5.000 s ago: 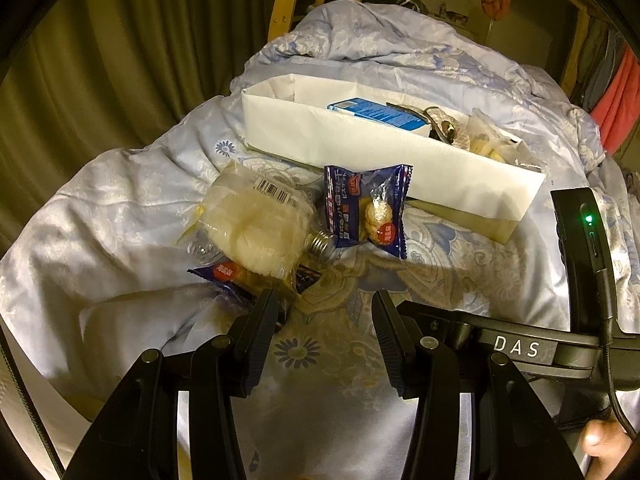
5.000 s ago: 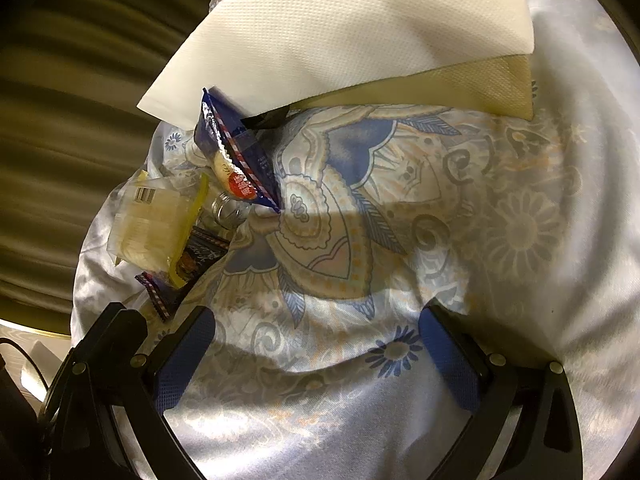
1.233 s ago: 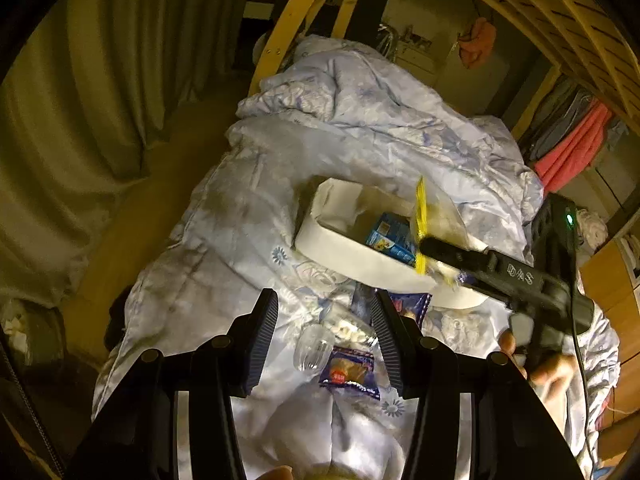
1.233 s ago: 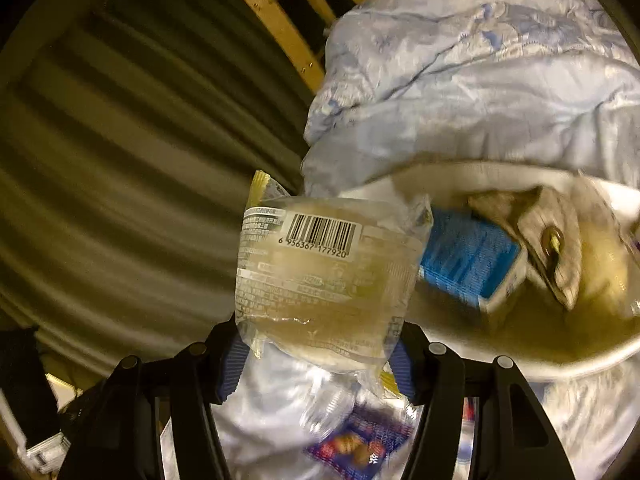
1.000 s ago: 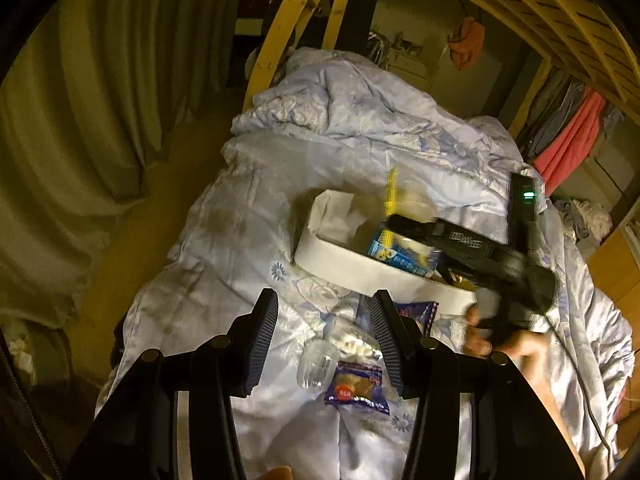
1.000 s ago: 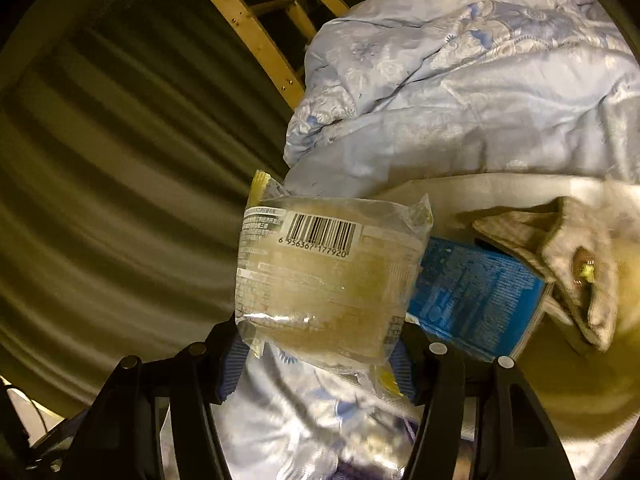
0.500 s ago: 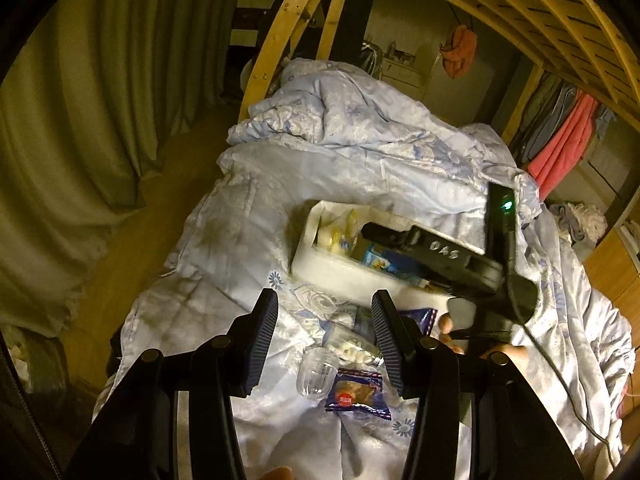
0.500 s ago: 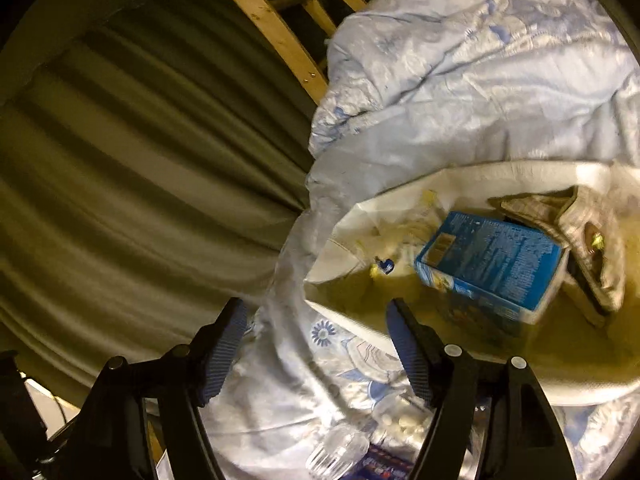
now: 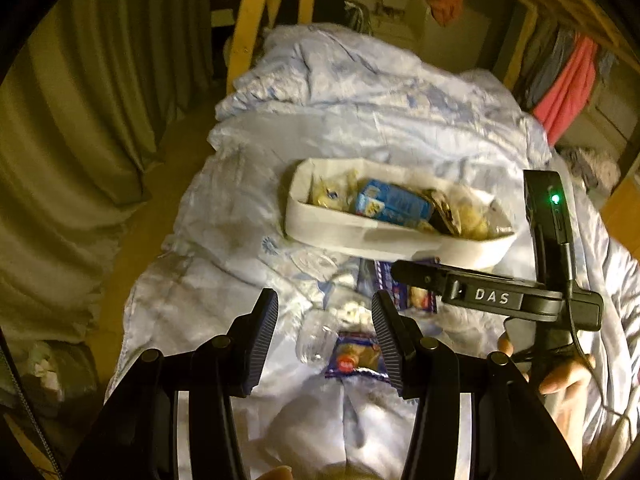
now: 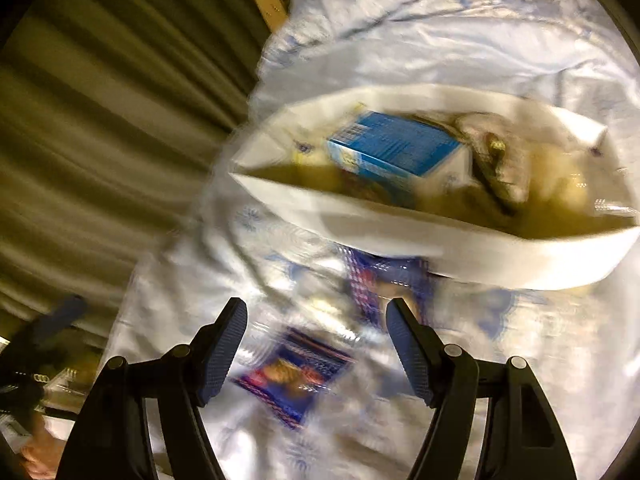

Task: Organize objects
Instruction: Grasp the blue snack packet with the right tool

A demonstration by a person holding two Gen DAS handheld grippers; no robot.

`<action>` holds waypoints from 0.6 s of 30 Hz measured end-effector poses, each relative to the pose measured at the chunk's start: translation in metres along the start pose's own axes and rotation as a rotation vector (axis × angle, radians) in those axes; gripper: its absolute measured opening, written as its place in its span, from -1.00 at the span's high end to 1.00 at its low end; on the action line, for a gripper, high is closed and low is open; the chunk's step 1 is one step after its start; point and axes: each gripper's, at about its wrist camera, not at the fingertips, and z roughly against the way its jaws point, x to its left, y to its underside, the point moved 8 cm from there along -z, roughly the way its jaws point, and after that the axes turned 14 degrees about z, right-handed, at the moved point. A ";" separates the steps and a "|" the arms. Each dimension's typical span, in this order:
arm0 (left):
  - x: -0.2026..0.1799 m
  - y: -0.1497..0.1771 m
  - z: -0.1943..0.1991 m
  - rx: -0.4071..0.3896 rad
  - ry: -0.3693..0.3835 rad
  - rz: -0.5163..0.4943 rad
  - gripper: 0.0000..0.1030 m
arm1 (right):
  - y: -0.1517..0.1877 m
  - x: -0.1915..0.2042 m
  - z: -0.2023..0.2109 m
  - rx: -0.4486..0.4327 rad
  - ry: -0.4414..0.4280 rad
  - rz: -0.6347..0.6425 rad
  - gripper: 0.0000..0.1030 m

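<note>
Black plastic all the way: the left gripper point(image 9: 324, 328) hangs above the bed with its ribbed fingers spread and nothing between them. Just past its tips lie a small clear plastic cup point(image 9: 316, 342) on its side and, touching it, a dark blue snack packet with a red dot point(image 9: 356, 358), both on the pale blue floral quilt point(image 9: 224, 280). A little farther out sits a second blue snack packet point(image 9: 408, 294), partly under the near wall of the long white fabric storage box point(image 9: 360, 236).

Over to the right gripper point(image 10: 316, 316): fingers parted, empty, hovering low over the quilt in front of the box; its own view is smeared by motion. In the left view it shows as a black body marked DAS point(image 9: 492, 296), held by the person's hand point(image 9: 560, 372) at the right edge.

Inside the box, a blue and white carton point(image 9: 394, 204) lies on its side near the middle, a pale yellowish clear-wrapped packet point(image 9: 328, 196) fills the left end, a brownish cloth pouch point(image 10: 496, 160) sits right of the carton, and more pale wrapped items crowd the right end. Olive curtains point(image 9: 80, 120) hang on the left, and wooden bed rails point(image 9: 248, 20) rise behind.
</note>
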 end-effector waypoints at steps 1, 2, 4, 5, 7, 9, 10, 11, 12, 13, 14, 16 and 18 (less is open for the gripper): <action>-0.003 0.002 -0.001 0.009 0.006 -0.005 0.06 | 0.003 -0.003 -0.001 0.012 0.020 0.013 -0.38; -0.006 0.003 -0.001 0.019 0.016 -0.013 0.06 | 0.007 -0.008 -0.005 0.027 0.033 0.029 -0.38; -0.009 0.009 -0.002 0.040 0.027 -0.026 0.06 | 0.012 -0.016 -0.011 0.030 -0.007 0.021 -0.38; -0.010 0.012 -0.003 0.047 0.028 -0.033 0.06 | 0.015 -0.022 -0.017 0.022 -0.050 0.001 -0.38; -0.011 0.014 -0.003 0.053 0.021 -0.041 0.06 | 0.019 -0.035 -0.023 -0.004 -0.082 -0.045 -0.38; -0.011 0.016 -0.003 0.056 0.018 -0.042 0.06 | 0.022 -0.051 -0.029 -0.046 -0.082 -0.090 -0.38; -0.010 0.016 -0.002 0.056 0.022 -0.040 0.06 | 0.024 -0.058 -0.032 -0.084 -0.110 -0.113 -0.38; -0.009 0.016 -0.001 0.055 0.026 -0.037 0.06 | 0.023 -0.062 -0.035 -0.109 -0.140 -0.129 -0.38; -0.008 0.015 0.000 0.053 0.031 -0.032 0.06 | 0.024 -0.066 -0.038 -0.128 -0.172 -0.148 -0.38; -0.007 0.014 0.001 0.049 0.035 -0.027 0.06 | 0.027 -0.071 -0.043 -0.147 -0.210 -0.185 -0.38; -0.005 0.013 0.003 0.044 0.037 -0.023 0.06 | 0.029 -0.075 -0.045 -0.155 -0.227 -0.206 -0.38; -0.003 0.012 0.006 0.037 0.041 -0.013 0.06 | 0.033 -0.083 -0.052 -0.181 -0.264 -0.237 -0.36; -0.002 0.011 0.007 0.031 0.050 -0.008 0.06 | 0.034 -0.085 -0.052 -0.203 -0.289 -0.250 -0.28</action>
